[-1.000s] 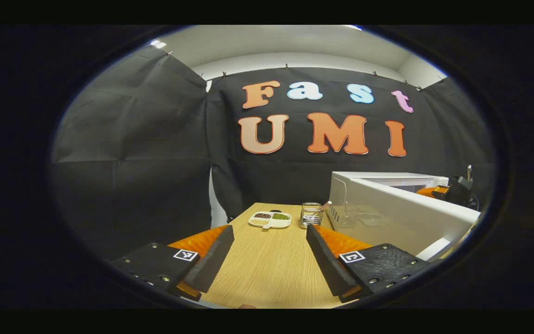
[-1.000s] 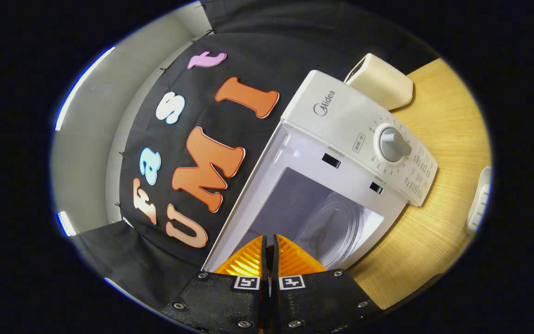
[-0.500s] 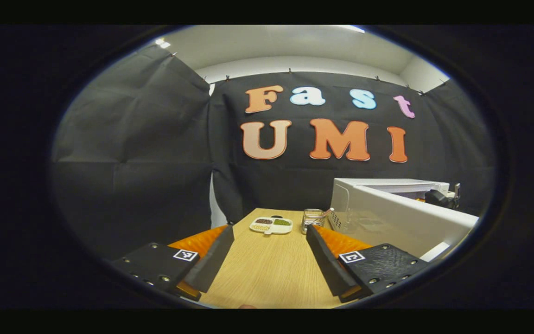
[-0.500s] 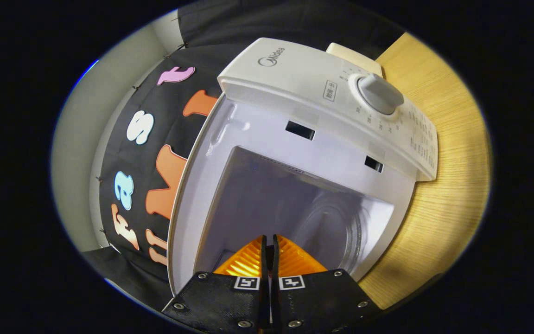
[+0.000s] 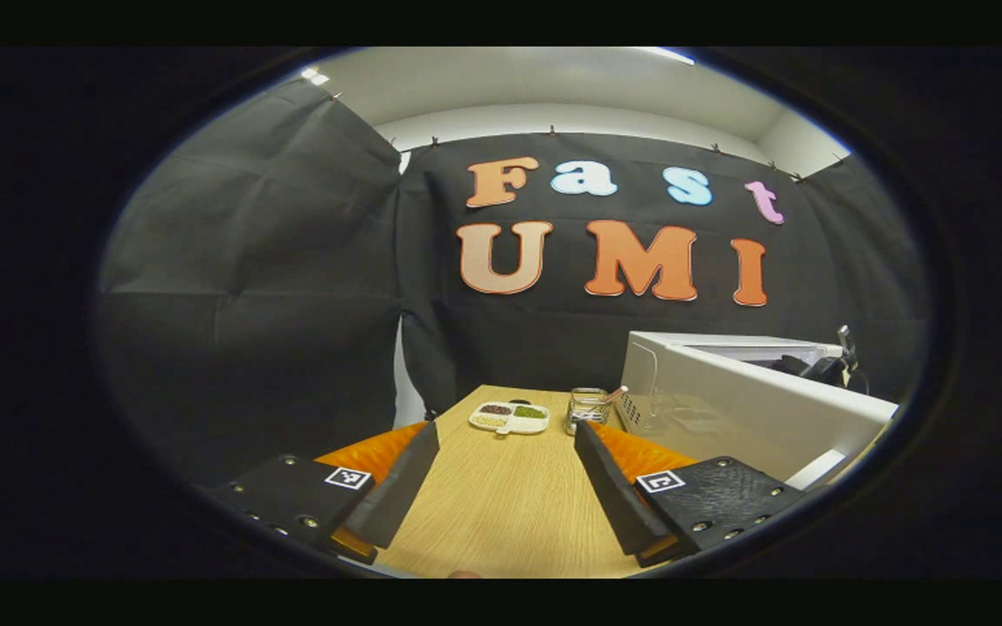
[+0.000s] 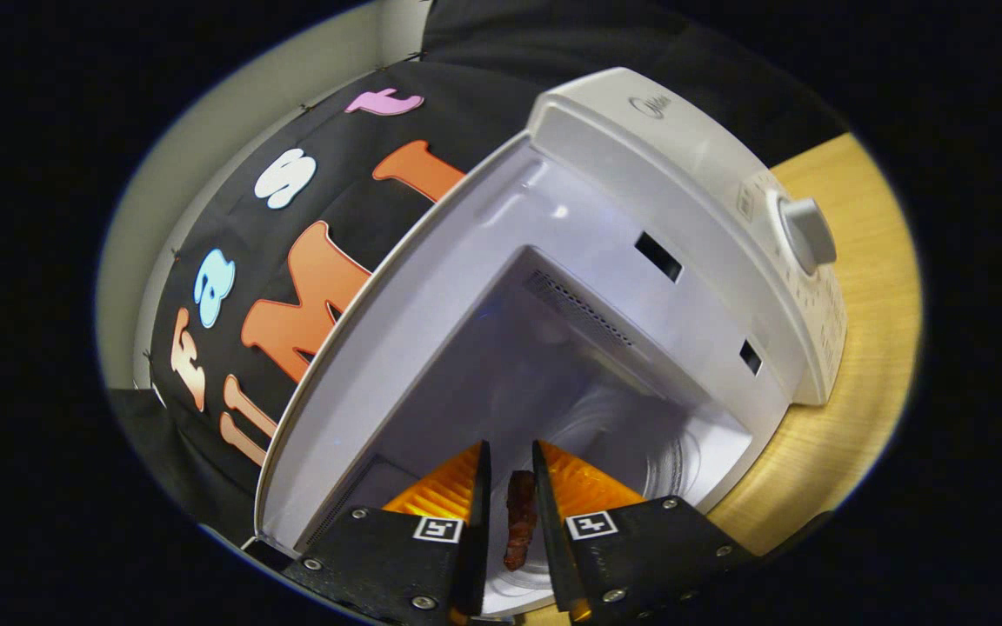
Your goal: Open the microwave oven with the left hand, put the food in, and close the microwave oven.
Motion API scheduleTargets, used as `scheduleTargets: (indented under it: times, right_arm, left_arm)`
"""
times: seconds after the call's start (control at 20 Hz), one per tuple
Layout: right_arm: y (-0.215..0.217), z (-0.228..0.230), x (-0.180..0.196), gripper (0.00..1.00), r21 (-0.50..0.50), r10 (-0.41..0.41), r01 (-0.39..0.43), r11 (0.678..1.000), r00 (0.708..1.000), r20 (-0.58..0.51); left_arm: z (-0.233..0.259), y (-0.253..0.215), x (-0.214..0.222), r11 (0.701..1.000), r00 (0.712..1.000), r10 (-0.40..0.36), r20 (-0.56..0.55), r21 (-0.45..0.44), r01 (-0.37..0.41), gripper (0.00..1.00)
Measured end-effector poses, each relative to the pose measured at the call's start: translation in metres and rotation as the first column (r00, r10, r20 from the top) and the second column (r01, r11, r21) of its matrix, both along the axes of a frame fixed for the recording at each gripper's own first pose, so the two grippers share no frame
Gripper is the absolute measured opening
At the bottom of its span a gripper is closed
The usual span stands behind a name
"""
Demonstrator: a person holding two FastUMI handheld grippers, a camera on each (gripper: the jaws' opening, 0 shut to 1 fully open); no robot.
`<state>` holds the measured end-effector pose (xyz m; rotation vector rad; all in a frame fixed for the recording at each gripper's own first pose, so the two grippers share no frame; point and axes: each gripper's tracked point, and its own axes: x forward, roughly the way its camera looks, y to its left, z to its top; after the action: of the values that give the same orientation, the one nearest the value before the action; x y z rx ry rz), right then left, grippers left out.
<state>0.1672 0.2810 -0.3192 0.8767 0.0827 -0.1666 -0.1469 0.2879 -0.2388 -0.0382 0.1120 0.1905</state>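
The right gripper (image 6: pixel 508 487) jaws, shut a moment ago, now stand slightly apart, freeing the food (image 6: pixel 520 519) inside the microwave oven (image 6: pixel 640 287). Left gripper (image 5: pixel 505 469) jaws wide apart; closing the door comes next

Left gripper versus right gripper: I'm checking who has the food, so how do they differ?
The left gripper is spread wide and empty over the wooden table; the right gripper is parted narrowly around a reddish-brown food piece. The left faces the booth wall; the right points into the open microwave oven. Both are open.
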Motion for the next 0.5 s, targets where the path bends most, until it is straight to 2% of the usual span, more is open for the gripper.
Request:
scheduleTargets:
  times: [0.05,0.1,0.15,0.2,0.35,0.45,0.5]
  right_arm:
    - [-0.002,0.005,0.000,0.37,-0.025,0.003,-0.003,1.000,1.000,0.000]
    - [-0.004,0.005,0.000,0.41,-0.045,0.008,-0.008,0.999,1.000,-0.002]
    - [-0.005,0.007,-0.002,0.51,-0.062,0.014,-0.014,0.998,1.000,-0.004]
    - [-0.008,0.005,-0.005,0.56,-0.078,0.020,-0.021,0.997,1.000,-0.013]
    - [-0.012,-0.004,-0.016,0.83,-0.135,0.045,-0.053,0.989,0.997,-0.058]
    - [-0.015,-0.003,-0.024,0.92,-0.184,0.058,-0.069,0.980,0.996,-0.066]
    - [-0.017,-0.003,-0.028,0.93,-0.214,0.067,-0.081,0.973,0.995,-0.072]
  left_arm:
    - [-0.001,-0.001,-0.001,1.000,1.000,-0.002,0.000,-0.005,0.002,0.94]
    - [-0.001,-0.002,-0.001,1.000,1.000,-0.005,-0.001,-0.008,0.005,0.92]
    - [-0.002,-0.002,-0.003,1.000,1.000,-0.006,0.000,-0.010,0.006,0.92]
    - [-0.002,-0.003,-0.004,1.000,1.000,-0.007,0.001,-0.012,0.007,0.94]
    - [-0.001,-0.007,-0.008,1.000,1.000,-0.013,0.005,-0.013,0.013,0.94]
    - [0.000,-0.012,-0.010,0.999,1.000,-0.027,0.008,-0.019,0.028,0.94]
    - [0.000,-0.014,-0.011,0.999,0.999,-0.035,0.008,-0.022,0.035,0.94]
